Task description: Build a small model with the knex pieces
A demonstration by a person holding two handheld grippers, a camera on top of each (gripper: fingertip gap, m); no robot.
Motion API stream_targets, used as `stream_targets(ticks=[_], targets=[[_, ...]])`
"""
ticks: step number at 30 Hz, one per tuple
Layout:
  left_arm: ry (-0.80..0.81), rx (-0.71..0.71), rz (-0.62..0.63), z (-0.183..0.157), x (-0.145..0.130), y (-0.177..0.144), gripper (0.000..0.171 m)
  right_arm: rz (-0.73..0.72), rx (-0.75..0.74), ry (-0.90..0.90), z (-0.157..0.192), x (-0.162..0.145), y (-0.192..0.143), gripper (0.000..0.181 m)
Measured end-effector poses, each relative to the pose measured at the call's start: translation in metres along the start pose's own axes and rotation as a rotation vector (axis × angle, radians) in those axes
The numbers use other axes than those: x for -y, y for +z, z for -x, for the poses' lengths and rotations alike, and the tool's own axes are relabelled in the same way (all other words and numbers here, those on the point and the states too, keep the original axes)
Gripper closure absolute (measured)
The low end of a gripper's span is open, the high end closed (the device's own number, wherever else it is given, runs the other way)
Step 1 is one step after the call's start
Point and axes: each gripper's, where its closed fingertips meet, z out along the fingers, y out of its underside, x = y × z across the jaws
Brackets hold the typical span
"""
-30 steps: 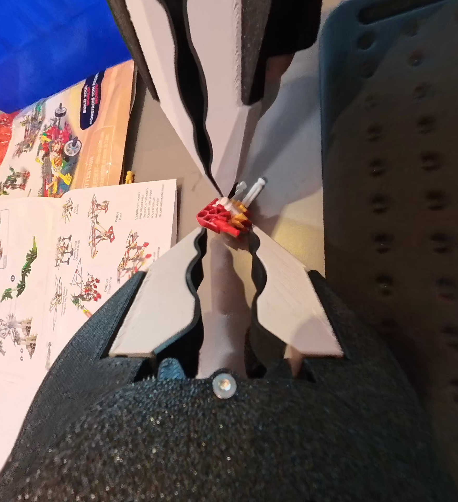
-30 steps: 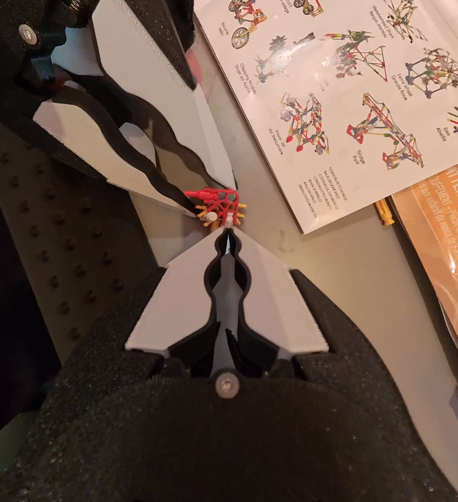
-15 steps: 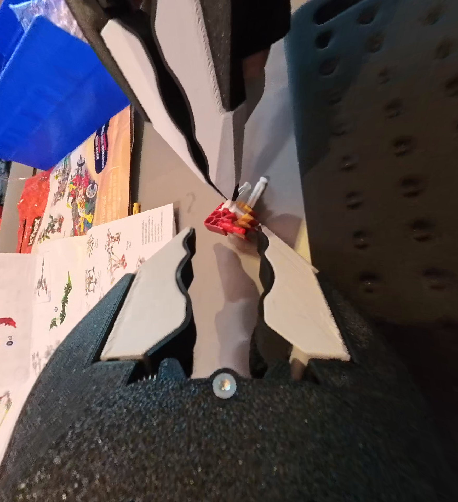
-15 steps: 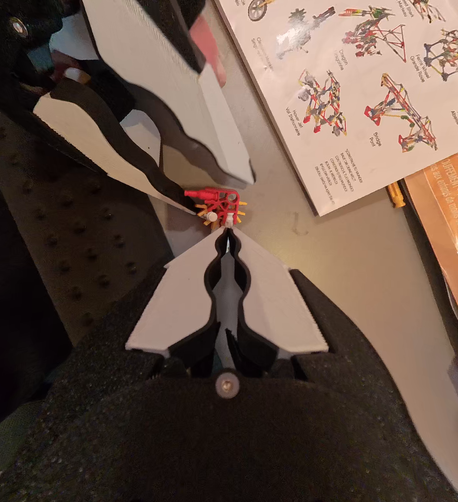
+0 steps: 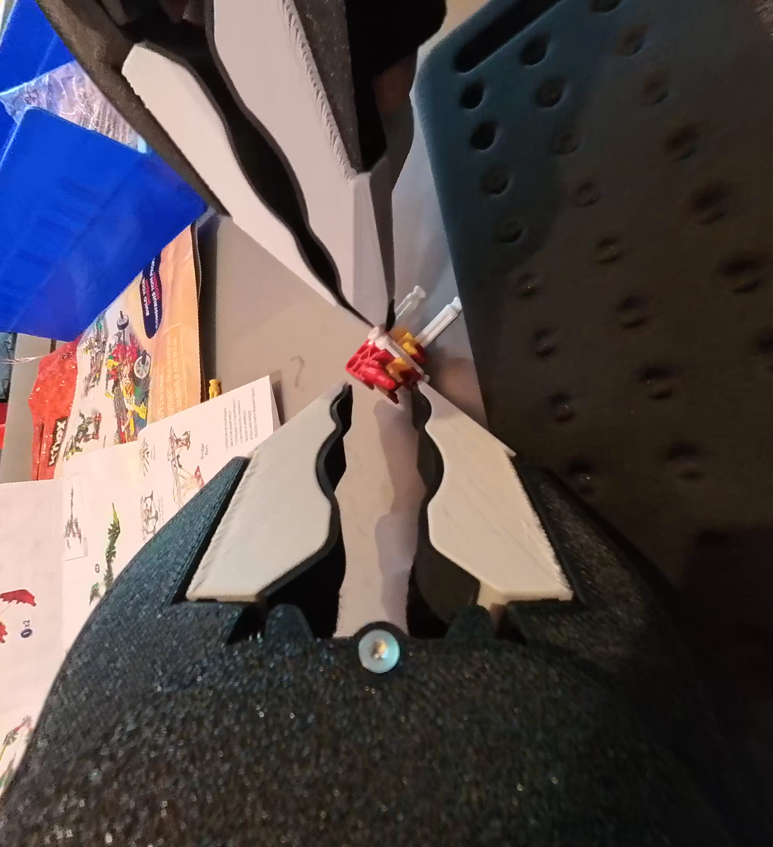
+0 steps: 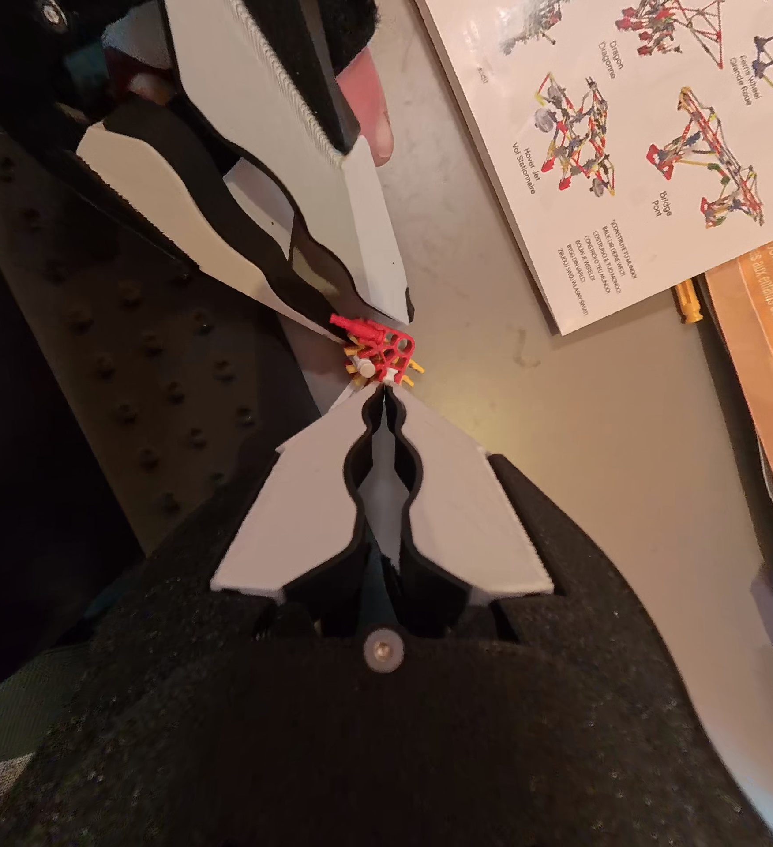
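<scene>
**Both grippers meeting on one tiny red-and-yellow toy cluster**

So the right gripper (image 6: 383,389) has its white fingers pinched nearly together, clamped on a white rod end of a small plastic construction-toy cluster of red connectors, yellow connectors and thin white rods (image 6: 378,350). The cluster sits up between the two tools, over the grey table (image 6: 536,458), close to the table edge next to a dark perforated chair seat (image 5: 627,275).

The left gripper (image 5: 382,389) is parted narrowly; one fingertip touches the red side of the cluster, the other stands just off it, so it's not clamping anything.

Around it: a white printed instruction sheet with coloured model drawings (image 6: 650,137) lies flat on the table near the cluster, an orange cardboard toy box (image 5: 164,321) sits beside the sheet, and a small yellow rod piece (image 6: 687,302) rests between sheet and box. A blue plastic bin (image 5: 64,229) stands farther back, past the box.
</scene>
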Motion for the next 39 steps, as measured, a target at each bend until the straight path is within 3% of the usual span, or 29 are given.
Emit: stream_targets(ticks=[8,11,15,18,23,28,32,39], targets=[[0.02,-0.024,-0.01,-0.002,0.003,0.004,0.153,-0.045,0.046,0.008,0.003,-0.001,-0.002,0.165],[0.035,-0.034,-0.008,-0.003,0.004,0.006,0.156,-0.051,0.038,-0.041,-0.001,-0.003,0.001,0.142],[0.044,-0.041,-0.003,-0.002,0.004,0.009,0.156,-0.104,0.036,-0.099,-0.01,-0.001,0.006,0.135],[0.055,-0.051,-0.011,-0.004,0.005,0.01,0.16,-0.157,0.078,-0.141,-0.003,0.001,0.009,0.15],[0.049,-0.055,-0.007,-0.003,0.005,0.012,0.161,-0.223,0.04,-0.207,-0.003,0.004,0.009,0.151],[0.034,-0.03,-0.041,0.005,0.012,0.006,0.143,-0.286,-0.01,-0.2,-0.005,0.006,0.009,0.152],[0.044,-0.042,-0.02,0.005,0.009,0.01,0.149,-0.317,-0.094,-0.192,-0.011,0.008,0.008,0.152],[0.04,-0.064,0.01,0.005,0.008,0.013,0.146,-0.32,-0.136,-0.243,-0.009,0.01,0.008,0.154]])
